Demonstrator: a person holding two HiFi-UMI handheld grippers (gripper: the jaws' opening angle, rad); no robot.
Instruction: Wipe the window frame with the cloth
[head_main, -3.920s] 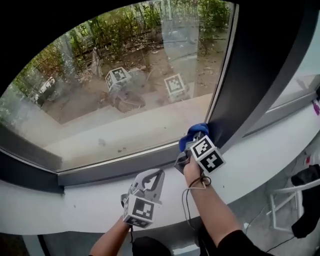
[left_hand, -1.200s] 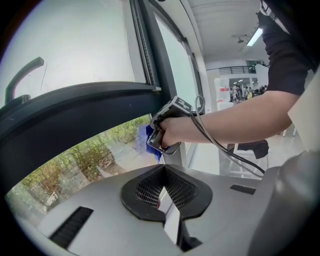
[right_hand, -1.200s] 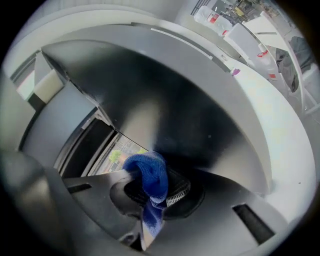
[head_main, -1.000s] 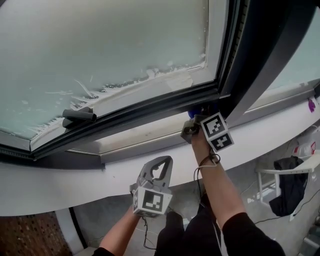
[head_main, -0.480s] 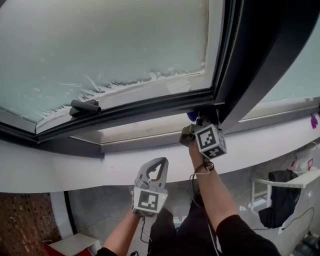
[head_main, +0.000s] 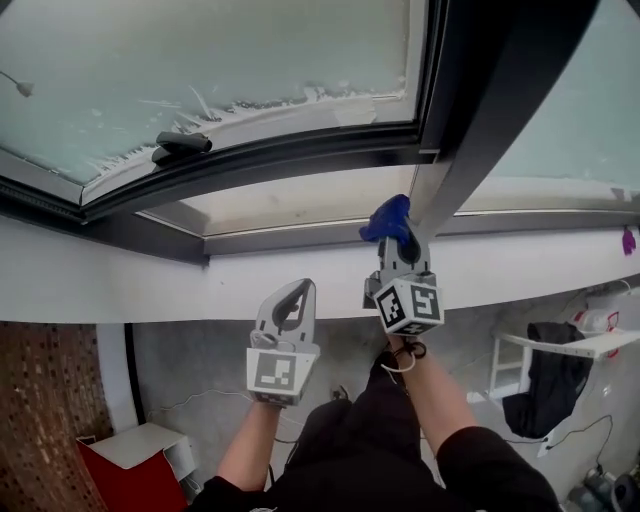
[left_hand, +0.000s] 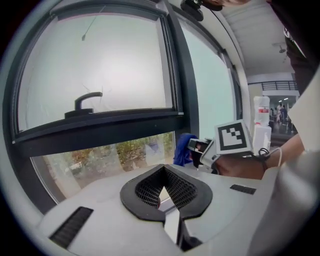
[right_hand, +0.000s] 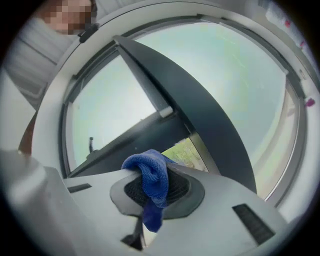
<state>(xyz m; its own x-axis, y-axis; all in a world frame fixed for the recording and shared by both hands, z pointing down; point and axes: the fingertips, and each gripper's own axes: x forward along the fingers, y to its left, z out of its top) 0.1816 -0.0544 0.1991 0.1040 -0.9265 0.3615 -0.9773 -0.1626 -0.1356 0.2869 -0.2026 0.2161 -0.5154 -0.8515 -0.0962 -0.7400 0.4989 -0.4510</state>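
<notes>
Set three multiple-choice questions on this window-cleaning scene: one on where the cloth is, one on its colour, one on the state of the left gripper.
1. Where is the cloth? A on the sill; B in the right gripper; C on the window handle.
2. What colour is the cloth? A red; B white; C blue.
3. How is the left gripper? A shut and empty; B wide open; C shut on the cloth.
Answers: 1 B, the right gripper view shows its jaws clamping the cloth; 2 C, it is blue in every view; 3 A, its jaws meet with nothing between them.
</notes>
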